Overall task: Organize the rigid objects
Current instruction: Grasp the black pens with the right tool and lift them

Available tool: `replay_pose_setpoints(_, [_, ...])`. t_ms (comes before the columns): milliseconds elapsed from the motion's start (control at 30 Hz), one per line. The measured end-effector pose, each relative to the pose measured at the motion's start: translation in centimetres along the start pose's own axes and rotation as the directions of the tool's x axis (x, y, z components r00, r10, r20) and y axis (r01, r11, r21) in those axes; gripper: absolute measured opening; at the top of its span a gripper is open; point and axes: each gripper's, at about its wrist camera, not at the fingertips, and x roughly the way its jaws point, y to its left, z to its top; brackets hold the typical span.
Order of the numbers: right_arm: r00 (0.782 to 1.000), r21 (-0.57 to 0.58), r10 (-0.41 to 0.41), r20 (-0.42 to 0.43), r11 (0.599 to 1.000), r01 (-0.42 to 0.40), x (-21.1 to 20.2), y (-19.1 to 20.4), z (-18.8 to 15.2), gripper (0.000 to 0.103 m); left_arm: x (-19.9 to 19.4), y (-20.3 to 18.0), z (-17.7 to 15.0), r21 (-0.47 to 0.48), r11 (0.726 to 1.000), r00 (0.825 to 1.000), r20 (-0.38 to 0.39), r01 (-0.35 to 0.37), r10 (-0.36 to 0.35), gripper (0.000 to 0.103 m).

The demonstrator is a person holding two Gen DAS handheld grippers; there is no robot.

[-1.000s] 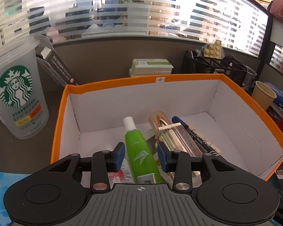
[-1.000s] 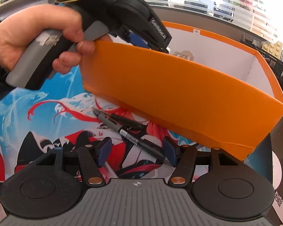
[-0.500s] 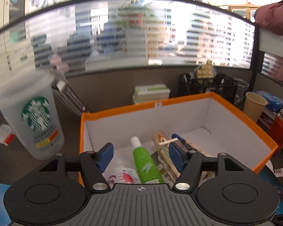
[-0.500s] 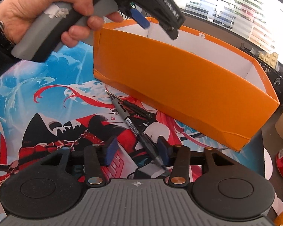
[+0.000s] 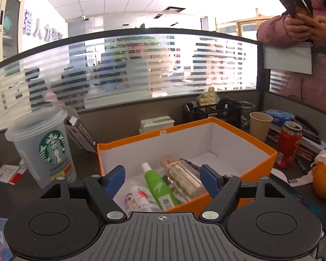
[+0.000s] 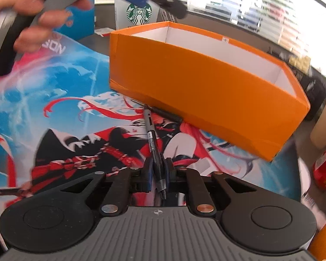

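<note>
Orange box [image 5: 258, 169] holds green tube [image 5: 157, 186], toothpick case [image 5: 184, 179].

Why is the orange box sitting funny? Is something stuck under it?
Yes. A thin dark pen pokes out from under the orange box, so the box looks propped up and tilted on the mat. The right tongs pinch another black pen.

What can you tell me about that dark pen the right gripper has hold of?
The pen is slim and dark, black and grey, with a white printed label along its barrel; it looks like plastic. It lies nearly flat over the colourful printed mat, its far tip pointing toward the orange box but stopping short of it. The right gripper is shut on its near end, blue pads pressing either side. A second thin dark pen lies just beyond its tip.
</note>
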Motion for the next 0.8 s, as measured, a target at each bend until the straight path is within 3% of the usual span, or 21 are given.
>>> replay_pose_setpoints(233, [0.995,0.179,0.097,0.039,0.979,-0.103,-1.8,-2.2,-0.3,0.01,-1.3,0.9,-1.7,0.008,1.0,1.0,-0.005,0.009,-0.009,0.078])
replay_pose_setpoints(800, [0.983,0.118,0.003,0.185,0.993,-0.025,-8.3,-2.6,4.8,0.007,-1.7,0.5,-7.0,0.097,0.991,0.993,-0.085,0.092,-0.084,0.078])
